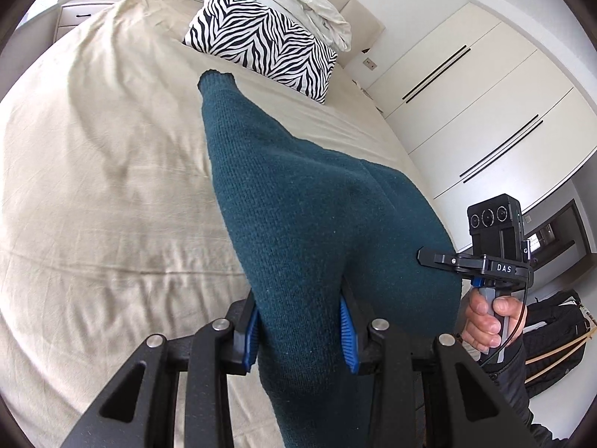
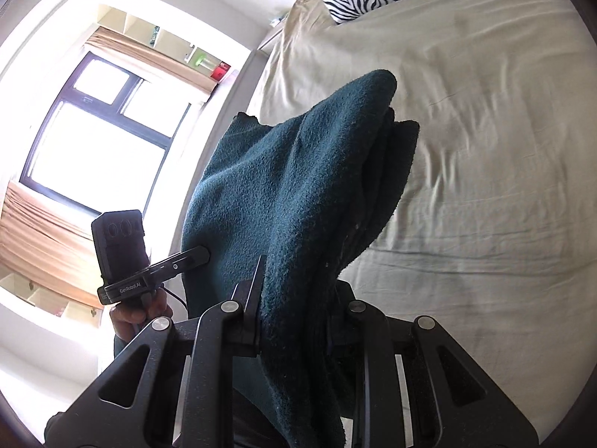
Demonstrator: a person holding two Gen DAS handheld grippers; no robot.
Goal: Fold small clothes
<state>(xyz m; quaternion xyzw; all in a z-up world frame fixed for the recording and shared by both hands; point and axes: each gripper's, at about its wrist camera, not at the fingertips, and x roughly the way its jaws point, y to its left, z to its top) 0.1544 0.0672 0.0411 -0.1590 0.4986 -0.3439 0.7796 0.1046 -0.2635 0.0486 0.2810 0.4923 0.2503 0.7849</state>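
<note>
A dark teal knitted garment (image 1: 298, 201) hangs in the air above the bed, held between both grippers. My left gripper (image 1: 300, 336) is shut on one part of it, its blue pads (image 1: 349, 336) pressed on either side of the knit. A sleeve end (image 1: 216, 78) points away over the sheet. My right gripper (image 2: 294, 310) is shut on the same garment (image 2: 298, 186), whose bunched folds cover its fingers. The right gripper also shows in the left wrist view (image 1: 492, 257), at the right edge of the cloth. The left gripper shows in the right wrist view (image 2: 149, 276).
The bed with a beige sheet (image 1: 93, 149) lies under the garment. A zebra-print pillow (image 1: 261, 44) and a crumpled white blanket (image 1: 306, 3) sit at the head. White wardrobe doors (image 1: 485, 112) stand to the right, a window (image 2: 97, 142) to the left.
</note>
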